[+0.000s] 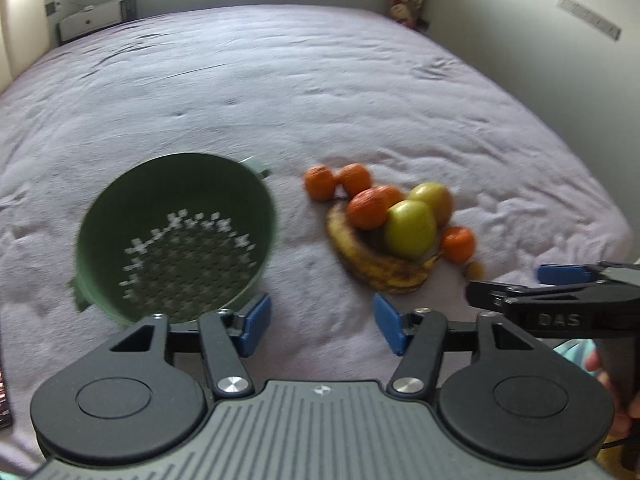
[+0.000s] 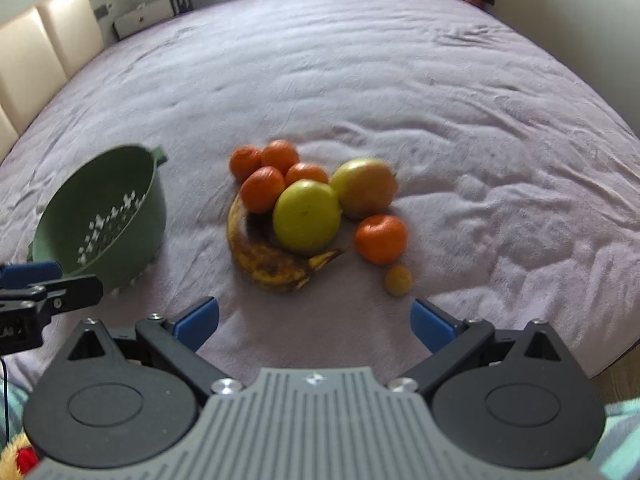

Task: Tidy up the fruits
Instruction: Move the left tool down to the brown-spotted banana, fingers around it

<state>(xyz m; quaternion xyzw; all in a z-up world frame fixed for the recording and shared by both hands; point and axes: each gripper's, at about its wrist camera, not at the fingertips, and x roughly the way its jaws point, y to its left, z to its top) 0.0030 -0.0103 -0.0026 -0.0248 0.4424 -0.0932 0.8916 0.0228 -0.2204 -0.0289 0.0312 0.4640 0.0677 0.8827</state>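
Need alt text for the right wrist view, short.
A pile of fruit lies on a lilac bedspread: mandarins, two apples, a spotted banana. An empty green colander sits tilted to its left. The right hand-held gripper is open in the foreground.

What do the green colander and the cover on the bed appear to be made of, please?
The colander looks like moulded plastic with a matte finish: even green colour, punched drain holes, moulded handles. The bed cover looks like soft, slightly fuzzy fabric: lilac, rumpled and creased. The frames are blurred, so neither is certain.

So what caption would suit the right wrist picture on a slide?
Open right hand-held gripper above a bed, facing a banana, apples, oranges and an empty green colander.
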